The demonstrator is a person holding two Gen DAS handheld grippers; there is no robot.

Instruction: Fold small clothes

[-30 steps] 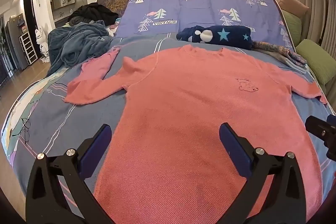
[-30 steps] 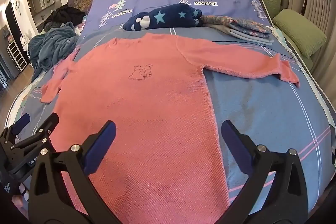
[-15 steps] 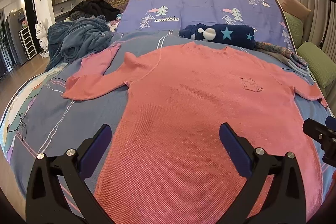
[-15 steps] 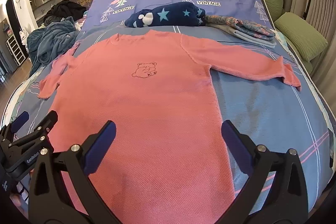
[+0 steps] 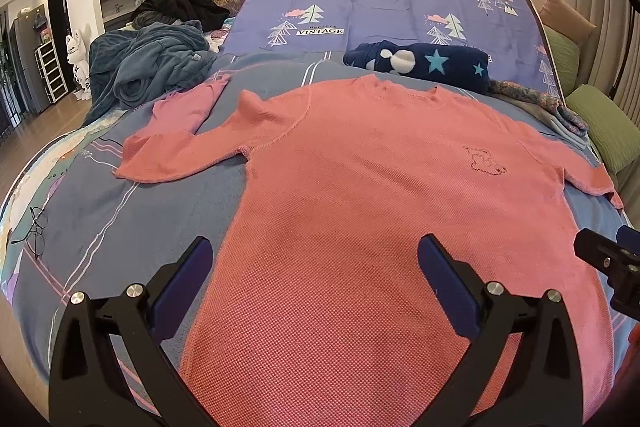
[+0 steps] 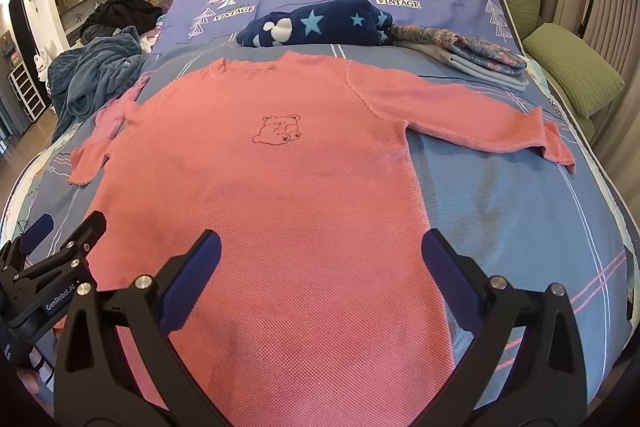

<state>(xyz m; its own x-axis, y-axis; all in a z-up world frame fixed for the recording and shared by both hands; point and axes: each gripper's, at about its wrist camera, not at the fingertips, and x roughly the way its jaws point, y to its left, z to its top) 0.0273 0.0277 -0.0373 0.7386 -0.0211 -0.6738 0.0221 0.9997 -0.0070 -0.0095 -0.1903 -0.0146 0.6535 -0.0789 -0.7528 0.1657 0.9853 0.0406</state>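
A pink long-sleeved sweater (image 5: 360, 195) with a small bear outline (image 6: 278, 129) lies flat on the bed, sleeves spread out to both sides; it also shows in the right wrist view (image 6: 288, 211). My left gripper (image 5: 314, 269) is open and empty above the sweater's lower left part. My right gripper (image 6: 320, 259) is open and empty above its lower right part. The left sleeve (image 5: 176, 155) is bent upward at its end. The right sleeve (image 6: 472, 115) lies straight. Each gripper shows at the edge of the other's view.
A rolled navy star blanket (image 6: 320, 23) and folded floral clothes (image 6: 464, 53) lie beyond the collar. A heap of blue-grey blanket (image 5: 148, 67) and dark clothes sits at the far left. Green pillows (image 6: 572, 67) line the right edge. Glasses (image 5: 34, 231) lie near the left bed edge.
Both grippers have moved slightly forward and lower over the sweater, staying open. The sweater has not moved.
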